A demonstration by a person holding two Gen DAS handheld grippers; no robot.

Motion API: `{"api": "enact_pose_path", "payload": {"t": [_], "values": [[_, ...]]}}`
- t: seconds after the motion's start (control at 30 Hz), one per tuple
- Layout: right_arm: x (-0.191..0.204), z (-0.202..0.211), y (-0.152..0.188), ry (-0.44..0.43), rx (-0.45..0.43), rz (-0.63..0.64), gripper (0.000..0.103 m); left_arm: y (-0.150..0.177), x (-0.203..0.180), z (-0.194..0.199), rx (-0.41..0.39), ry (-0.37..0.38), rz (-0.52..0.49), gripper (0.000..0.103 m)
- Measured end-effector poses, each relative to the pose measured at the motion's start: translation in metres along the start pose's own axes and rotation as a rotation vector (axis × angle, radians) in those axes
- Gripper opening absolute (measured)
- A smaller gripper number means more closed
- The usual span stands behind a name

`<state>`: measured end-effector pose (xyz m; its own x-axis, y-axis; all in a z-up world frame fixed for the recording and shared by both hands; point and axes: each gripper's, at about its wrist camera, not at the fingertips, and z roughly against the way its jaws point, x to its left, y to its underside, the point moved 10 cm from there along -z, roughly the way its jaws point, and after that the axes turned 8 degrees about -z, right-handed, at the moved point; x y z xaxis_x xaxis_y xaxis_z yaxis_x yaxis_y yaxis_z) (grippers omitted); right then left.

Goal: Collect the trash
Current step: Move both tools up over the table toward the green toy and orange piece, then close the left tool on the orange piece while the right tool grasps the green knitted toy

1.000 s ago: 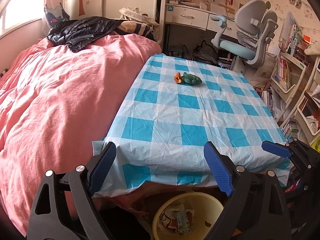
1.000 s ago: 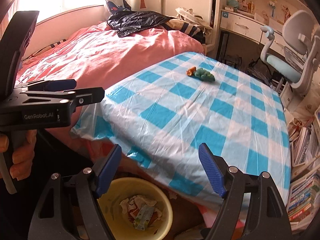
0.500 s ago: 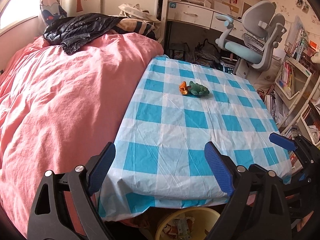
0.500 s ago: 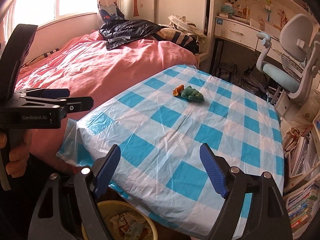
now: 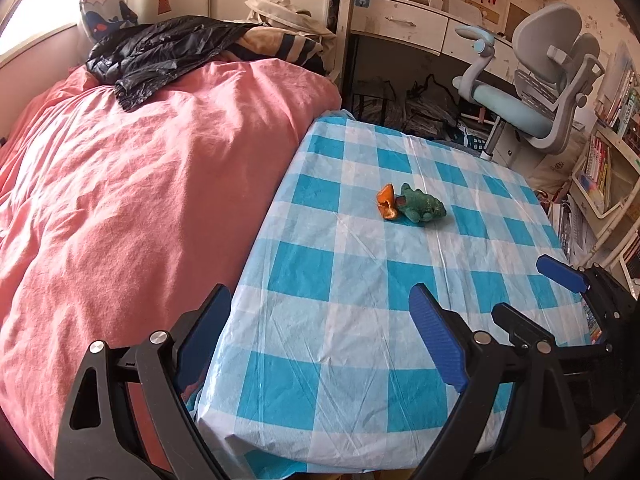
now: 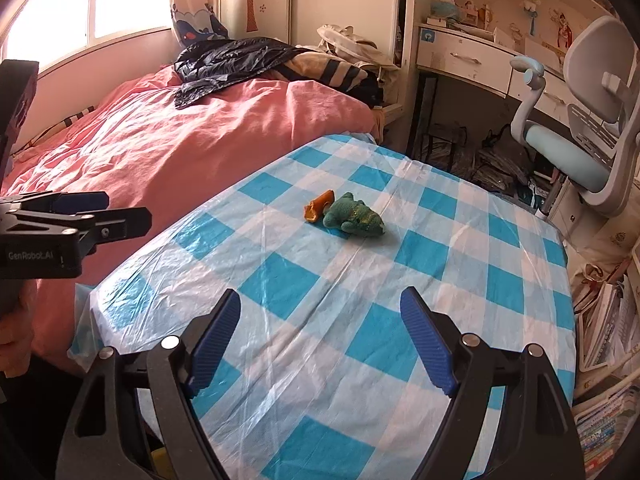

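An orange scrap of peel [image 5: 387, 203] [image 6: 318, 206] lies on the blue-checked table [image 5: 360, 320] [image 6: 360, 320], touching a green plush toy [image 5: 422, 209] [image 6: 354, 218]. My left gripper [image 5: 322, 328] is open and empty over the table's near edge, far short of the scrap. My right gripper [image 6: 320, 330] is open and empty, also over the near part of the table. The right gripper shows in the left wrist view [image 5: 560, 280] at the right; the left gripper shows in the right wrist view [image 6: 80, 216] at the left.
A bed with a pink cover [image 5: 120, 200] [image 6: 180, 152] runs along the table's left side, with a black jacket [image 5: 160, 52] on it. A desk chair [image 5: 540, 92] [image 6: 580, 120] stands beyond the table. Bookshelves [image 5: 608, 168] stand at the right.
Both grippers have risen and moved forward over the table. The yellow trash bin below the table edge has dropped out of both views. The scrap and toy have not moved.
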<state>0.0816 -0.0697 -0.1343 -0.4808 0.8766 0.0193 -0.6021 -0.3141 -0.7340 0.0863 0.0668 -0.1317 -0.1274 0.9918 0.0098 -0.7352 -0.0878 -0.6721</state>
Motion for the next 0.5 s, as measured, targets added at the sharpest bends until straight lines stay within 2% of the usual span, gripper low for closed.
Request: {"api": "enact_pose_path", "payload": {"t": [0.27,0.5], "values": [[-0.018,-0.031,-0.021,-0.003,0.003,-0.022,0.079,-0.02,-0.012,-0.019,-0.003,-0.006,-0.04,0.087],[-0.02,-0.058,-0.033,-0.012,0.02,-0.005,0.079,-0.037,-0.011,-0.039,0.008,-0.01,-0.033,0.087]]}}
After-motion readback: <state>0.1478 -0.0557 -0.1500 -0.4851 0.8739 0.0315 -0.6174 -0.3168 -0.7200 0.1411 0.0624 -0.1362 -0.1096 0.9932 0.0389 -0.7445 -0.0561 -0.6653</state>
